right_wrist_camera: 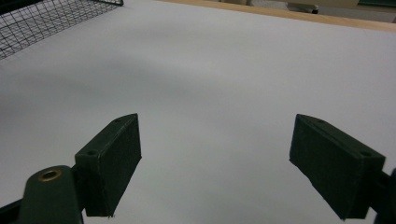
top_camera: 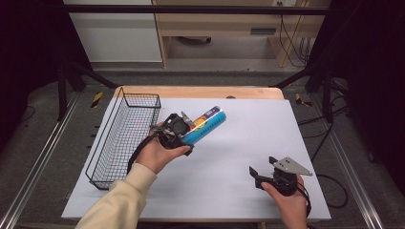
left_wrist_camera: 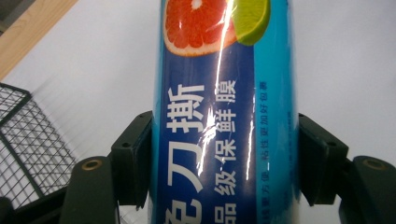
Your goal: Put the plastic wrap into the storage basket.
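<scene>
A blue cylindrical roll of cling film (top_camera: 206,125), printed with white Chinese characters and a picture of a cut grapefruit and a lime wedge, is held up off the table in the left tongs (top_camera: 184,133). It lies tilted, its far end pointing up and away from the person, just to the right of a black wire basket (top_camera: 125,138). In the left gripper view the roll (left_wrist_camera: 224,116) runs straight up between the two black jaws, and both pads press flat against its sides, so the left tongs (left_wrist_camera: 224,161) are clamped on it. The person's left hand (top_camera: 157,155), with a cream sleeve (top_camera: 119,202) behind it, wraps around the body of those tongs. The basket is long and narrow and sits along the left edge of a white sheet (top_camera: 248,157) that covers most of the wooden table (top_camera: 200,92). Well to the right of the basket, near the front edge of the sheet, the right hand (top_camera: 289,202) holds the right tongs (top_camera: 255,174) low over the sheet, topped by a grey three-cornered plate. In the right gripper view its jaws stand wide apart with only bare white sheet (right_wrist_camera: 210,93) between them, and a corner of the basket (right_wrist_camera: 42,18) shows at the upper left.
</scene>
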